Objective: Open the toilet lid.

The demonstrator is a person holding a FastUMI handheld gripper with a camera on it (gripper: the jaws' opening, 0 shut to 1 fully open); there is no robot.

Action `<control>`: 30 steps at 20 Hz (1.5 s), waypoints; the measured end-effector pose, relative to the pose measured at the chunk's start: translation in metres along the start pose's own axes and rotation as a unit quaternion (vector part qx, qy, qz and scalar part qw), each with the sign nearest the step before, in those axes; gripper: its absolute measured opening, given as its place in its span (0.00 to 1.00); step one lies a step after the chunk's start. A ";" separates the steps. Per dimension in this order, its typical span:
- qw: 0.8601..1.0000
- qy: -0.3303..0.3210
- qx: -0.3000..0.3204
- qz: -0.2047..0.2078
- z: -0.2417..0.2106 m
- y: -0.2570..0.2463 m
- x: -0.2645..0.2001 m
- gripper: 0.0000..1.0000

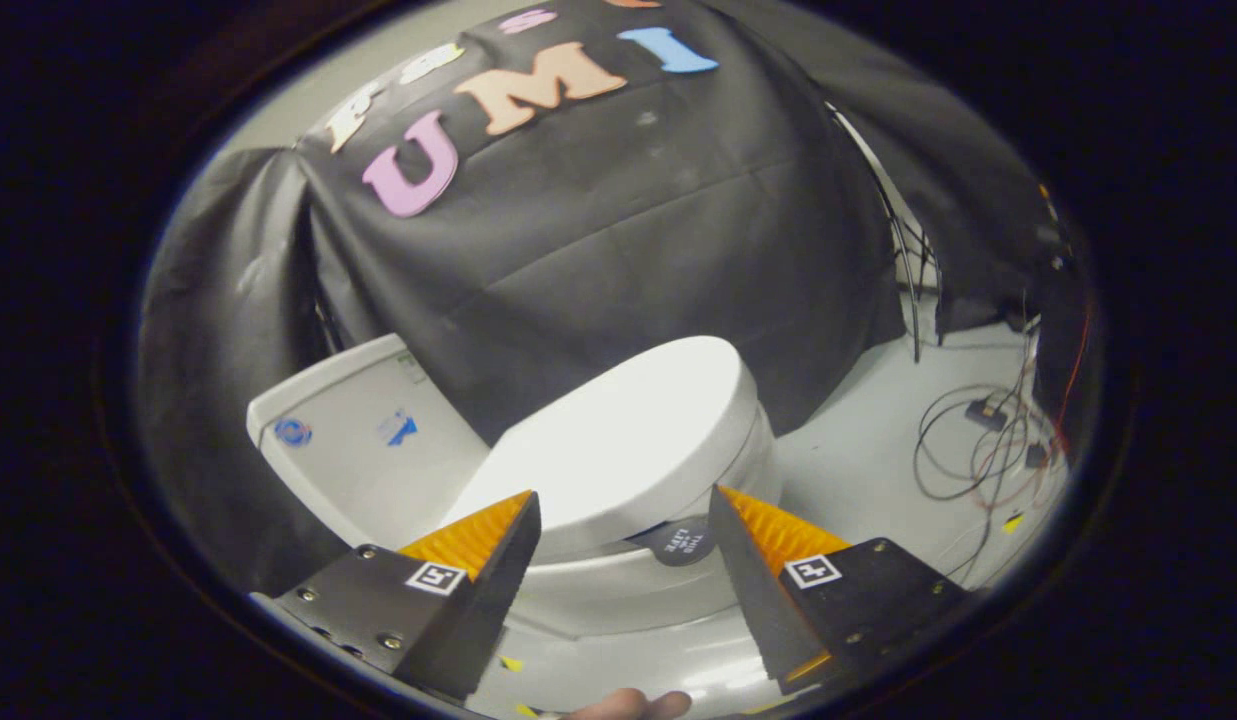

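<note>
A white toilet stands just ahead of me, its lid (628, 430) lying down flat over the seat and bowl (618, 595). The white tank (363, 440) sits behind it to the left, against the black cloth wall. My gripper (623, 500) is open, its two fingers spread wide apart, a little short of the lid's near edge. A round dark sticker (681, 541) on the bowl's rim shows between the fingers. Nothing is held.
Black cloth (598, 230) hangs close behind the toilet. Loose cables and small boxes (988, 440) lie on the pale floor to the right. A fingertip (633, 705) of the person's hand shows below the fingers.
</note>
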State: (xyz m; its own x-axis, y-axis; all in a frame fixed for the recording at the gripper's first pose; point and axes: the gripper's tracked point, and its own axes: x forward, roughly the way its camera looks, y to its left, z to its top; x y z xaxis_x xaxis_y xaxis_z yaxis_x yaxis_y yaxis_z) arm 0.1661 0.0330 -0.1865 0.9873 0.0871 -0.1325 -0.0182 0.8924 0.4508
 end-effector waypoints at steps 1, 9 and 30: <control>1.000 -0.009 0.029 0.005 -0.001 -0.002 0.004 0.99; 0.986 -0.032 0.164 0.015 -0.016 -0.026 0.026 0.98; 0.945 -0.009 0.328 -0.006 -0.072 -0.069 0.056 0.76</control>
State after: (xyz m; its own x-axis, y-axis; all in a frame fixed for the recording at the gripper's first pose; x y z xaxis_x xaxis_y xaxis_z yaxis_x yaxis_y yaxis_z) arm 0.2107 0.0086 -0.2888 0.9895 0.0661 -0.1288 0.0886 0.4273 0.8998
